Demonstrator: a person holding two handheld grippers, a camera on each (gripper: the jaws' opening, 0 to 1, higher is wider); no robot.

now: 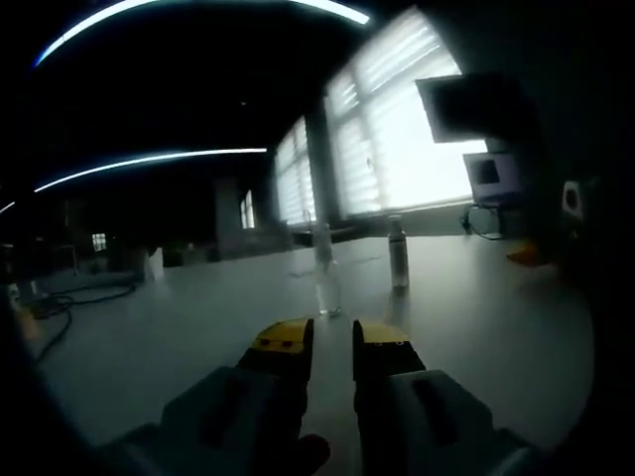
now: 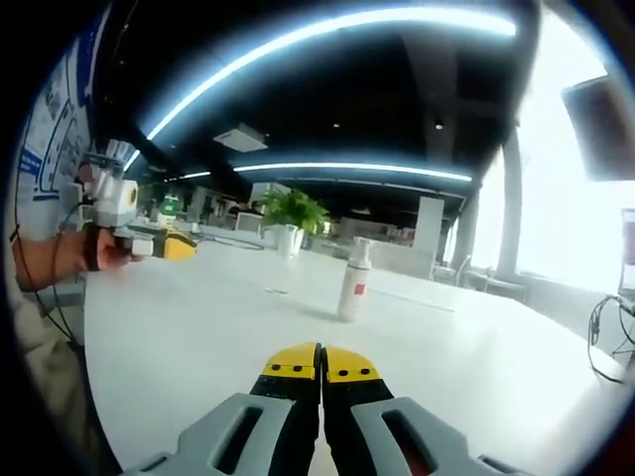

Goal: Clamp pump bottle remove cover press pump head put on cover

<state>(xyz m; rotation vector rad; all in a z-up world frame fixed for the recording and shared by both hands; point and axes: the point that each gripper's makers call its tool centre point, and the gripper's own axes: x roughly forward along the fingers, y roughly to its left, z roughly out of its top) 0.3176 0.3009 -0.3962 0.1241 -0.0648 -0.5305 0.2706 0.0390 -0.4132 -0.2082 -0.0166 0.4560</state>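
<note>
A: Where's the pump bottle [image 2: 353, 280] right now?

B: Standing upright on the white table [image 2: 198, 347], well ahead of the right gripper [image 2: 320, 363] and a touch to its right. That gripper's jaws are pressed together with nothing between them. In the left gripper view the same pump bottle [image 1: 398, 253] is ahead and slightly right of the left gripper [image 1: 333, 335], whose jaws stand a narrow gap apart, empty too.

A: So clamping hasn't begun?

B: I'd judge not — both grippers are well apart from it. To clamp well, one gripper should open wider than the body, come in level, and close on the middle of the body, below the cover, so the top stays free for the other gripper.

A: What does it look like?

B: A slim white cylinder with a small red mark on its front and a paler cover on top — tall and narrow, so a knock near the top would likely tip it. Closer to the left gripper stands something small and clear [image 1: 328, 296]; I can't tell what it is.
</note>
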